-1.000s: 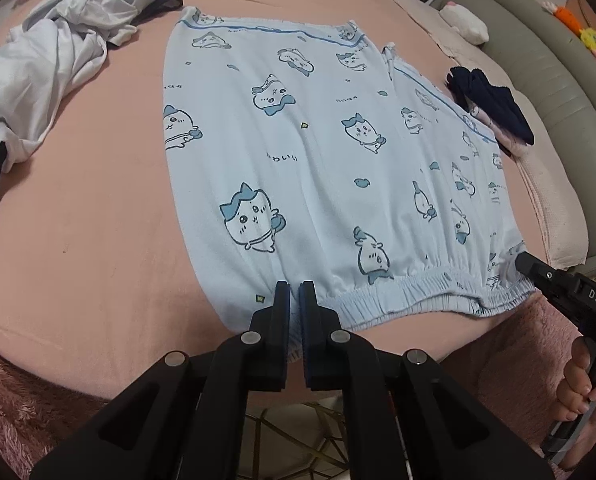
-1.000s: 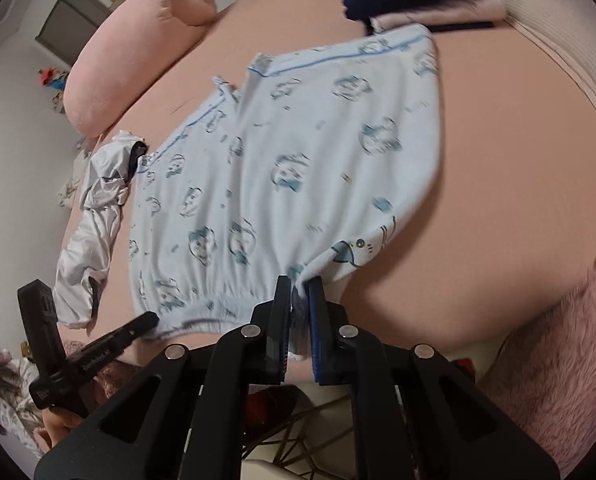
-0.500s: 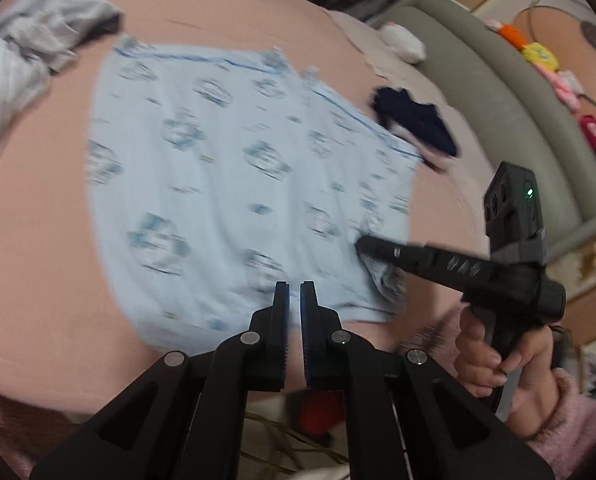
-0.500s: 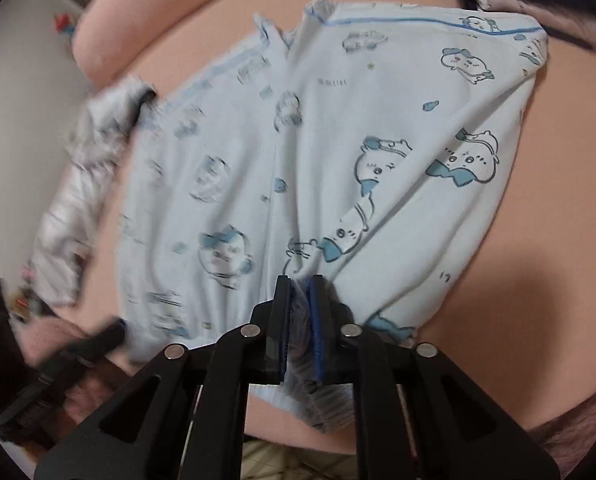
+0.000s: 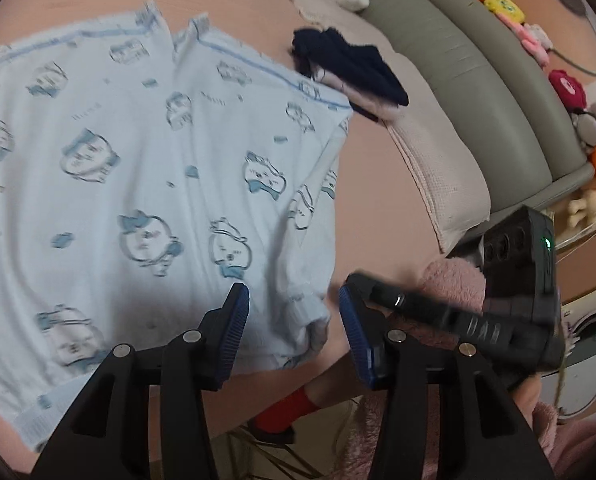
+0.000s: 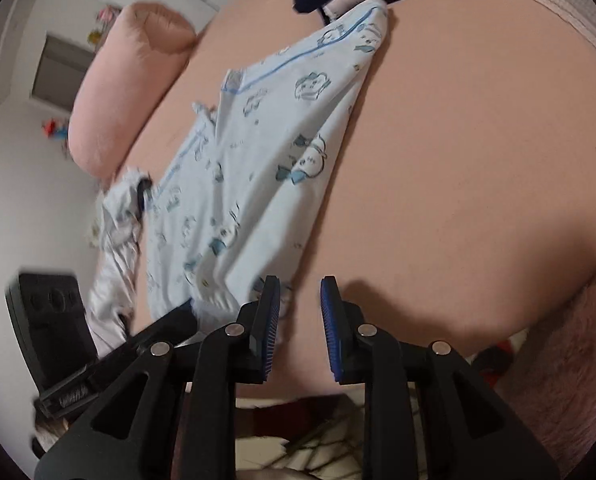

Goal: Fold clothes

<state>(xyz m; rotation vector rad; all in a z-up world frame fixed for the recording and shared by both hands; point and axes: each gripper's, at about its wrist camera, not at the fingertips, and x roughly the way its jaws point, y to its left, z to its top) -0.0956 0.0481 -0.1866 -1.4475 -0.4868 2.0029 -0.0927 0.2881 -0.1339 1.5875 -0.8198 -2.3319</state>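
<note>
Left wrist view: your left gripper (image 5: 293,320) stands with its jaws wide apart, empty, over the near right corner of the light blue shorts (image 5: 137,184). The shorts lie spread on the pink bed (image 5: 378,184), with the right side edge folded over in a loose ridge and the waistband corner bunched between your fingers.
Only in this view: your right gripper (image 5: 348,296) shows just right of the shorts' bunched corner; its jaws are blurred here. A red sock (image 5: 289,408) shows below the bed edge. The grey headboard (image 5: 478,80) with plush toys (image 5: 538,44) stands well beyond the shorts, and a dark navy garment (image 5: 350,68) touches their far right corner.

Right wrist view: your right gripper (image 6: 298,316) is parted too and holds nothing; its left finger sits at the shorts' (image 6: 257,168) near corner, the right finger over bare bed (image 6: 478,160).
Only in this view: a pink bolster (image 6: 129,88) lies beyond the shorts, a crumpled white garment (image 6: 113,248) lies against their left edge, and your left gripper (image 6: 177,320) reaches in at the near hem.

Change from a second ago: both your grippers were then pinched shut, each at an end of the waistband; now both are released. The shorts' right side has been drawn inward and dropped, so the spread is narrower. Your left gripper has shifted toward the right corner.
</note>
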